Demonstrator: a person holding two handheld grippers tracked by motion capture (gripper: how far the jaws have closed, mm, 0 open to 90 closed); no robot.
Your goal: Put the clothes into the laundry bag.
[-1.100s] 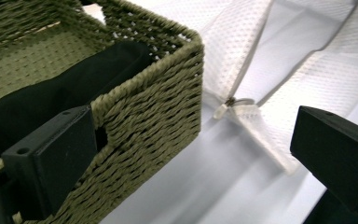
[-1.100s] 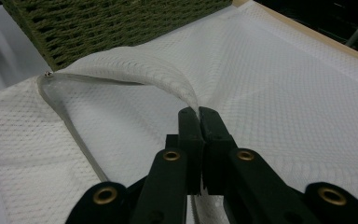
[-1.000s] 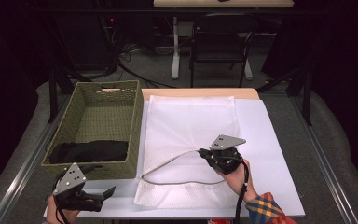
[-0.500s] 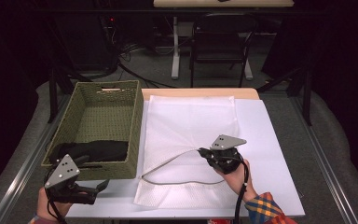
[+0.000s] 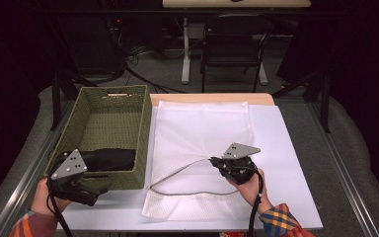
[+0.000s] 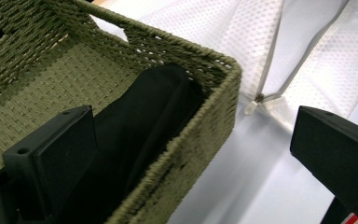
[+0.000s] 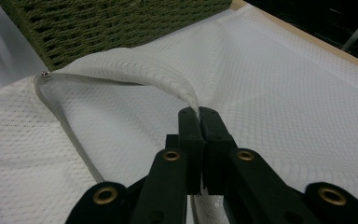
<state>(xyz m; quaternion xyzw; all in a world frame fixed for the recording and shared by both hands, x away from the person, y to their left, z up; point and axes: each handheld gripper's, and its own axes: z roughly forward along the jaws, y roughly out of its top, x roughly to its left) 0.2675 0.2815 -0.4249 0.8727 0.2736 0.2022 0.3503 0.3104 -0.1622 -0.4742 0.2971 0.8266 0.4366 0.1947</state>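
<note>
A white mesh laundry bag [image 5: 202, 143] with a dimpled weave and a grey zipper edge lies flat on the white counter [image 5: 286, 163], just beside an olive woven basket [image 5: 111, 106] that holds a folded black cloth [image 5: 106, 159] at its near end. The right gripper [image 7: 198, 112], held low over the bag, has its jaws closed on the upper lip of the bag's opening, lifting it into an arch. The left gripper [image 5: 96, 190] hovers by the basket's near corner, jaws wide apart and empty.
</note>
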